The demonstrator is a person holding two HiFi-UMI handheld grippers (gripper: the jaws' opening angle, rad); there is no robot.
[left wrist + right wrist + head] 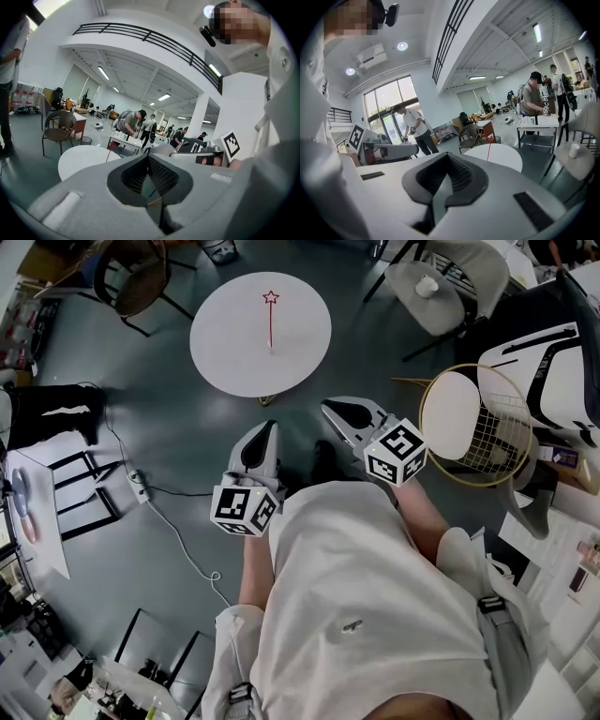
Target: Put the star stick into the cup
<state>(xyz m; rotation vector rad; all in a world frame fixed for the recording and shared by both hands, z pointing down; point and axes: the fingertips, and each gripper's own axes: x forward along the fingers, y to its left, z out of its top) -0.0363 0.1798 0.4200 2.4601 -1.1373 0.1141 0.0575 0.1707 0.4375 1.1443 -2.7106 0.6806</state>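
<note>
Both my claws are pressed together with nothing between them: the left claw (149, 158) and the right claw (449, 155) hang near me, over the dark floor.

The thin red stick with a star outline on top (271, 324) stands upright on the round white table (225, 343), far ahead. I cannot tell what holds its foot. The small white cup (427, 285) sits on the seat of a grey chair (441, 313), far to the right and well apart from the table. So the stick is not in that cup.

What worries me:
- **Knocking the stick over.** It is very slim and standing, so I judge that spread jaws coming in off-centre would push it over before they pinch it.
- **A poor grip.** Pinched high near the star, the stick could swing or twist in the jaws.
- **Tipping the cup.** The cup looks light and sits on a chair seat rather than on the table. A tall stick dropped in at a slant could tip it or push it off the seat.
</note>
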